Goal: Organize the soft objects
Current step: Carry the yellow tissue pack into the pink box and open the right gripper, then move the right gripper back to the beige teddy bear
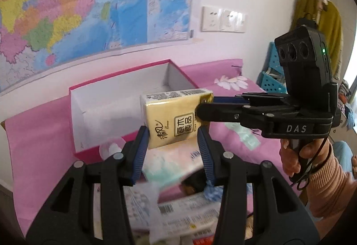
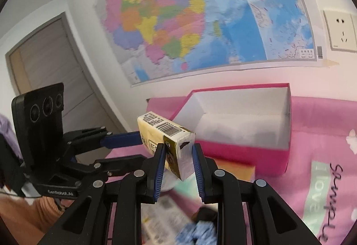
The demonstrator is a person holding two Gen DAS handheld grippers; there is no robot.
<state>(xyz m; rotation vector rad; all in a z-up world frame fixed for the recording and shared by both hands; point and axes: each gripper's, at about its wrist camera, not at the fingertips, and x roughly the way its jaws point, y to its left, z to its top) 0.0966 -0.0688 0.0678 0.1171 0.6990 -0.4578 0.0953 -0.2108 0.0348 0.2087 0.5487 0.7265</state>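
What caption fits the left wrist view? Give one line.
Both grippers, left gripper and right gripper, pinch a yellow tissue pack before an open pink cardboard box.

glossy plastic-wrapped tissue pack (image 1: 171, 120), matt cardboard box (image 1: 125, 93).

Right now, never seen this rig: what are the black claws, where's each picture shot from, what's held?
No robot here. A person carries a hand-held gripper in each hand, each with a fisheye camera looking along its two fingers. The left hand-held gripper and the right hand-held gripper both clamp one yellow tissue pack, held in the air, so each camera also sees the other gripper. Behind it an open pink box sits on a pink sheet. Blurred soft packets lie below.
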